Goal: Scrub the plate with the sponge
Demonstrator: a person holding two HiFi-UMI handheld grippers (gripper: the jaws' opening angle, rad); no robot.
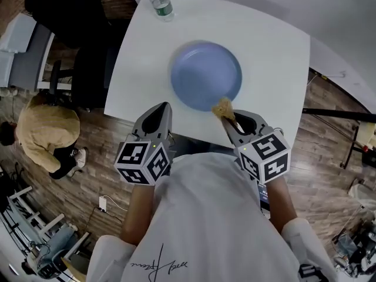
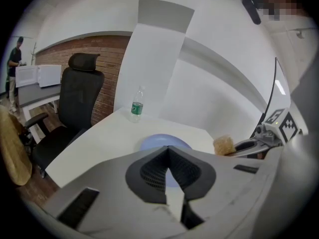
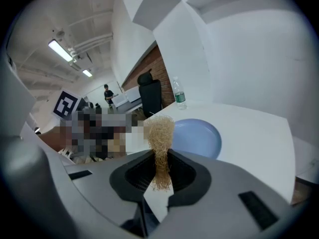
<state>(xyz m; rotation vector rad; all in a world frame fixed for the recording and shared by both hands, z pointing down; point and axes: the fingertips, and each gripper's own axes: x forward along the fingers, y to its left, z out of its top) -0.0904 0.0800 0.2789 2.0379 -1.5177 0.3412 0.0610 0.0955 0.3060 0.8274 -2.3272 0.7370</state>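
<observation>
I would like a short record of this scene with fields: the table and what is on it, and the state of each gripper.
table: white
plate: blue, looks empty, middle of the table
water bottle: upright, far corner of the table
right gripper: jaws closed on the sponge
sponge position: by the plate's near rim in the head view; contact cannot be told
left gripper: jaws together, nothing between them, at the table's near edge

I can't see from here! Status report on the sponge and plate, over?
Right gripper shut on sponge, at near rim of plate. Left gripper shut, empty. Bottle far back, nothing blocking.
</observation>
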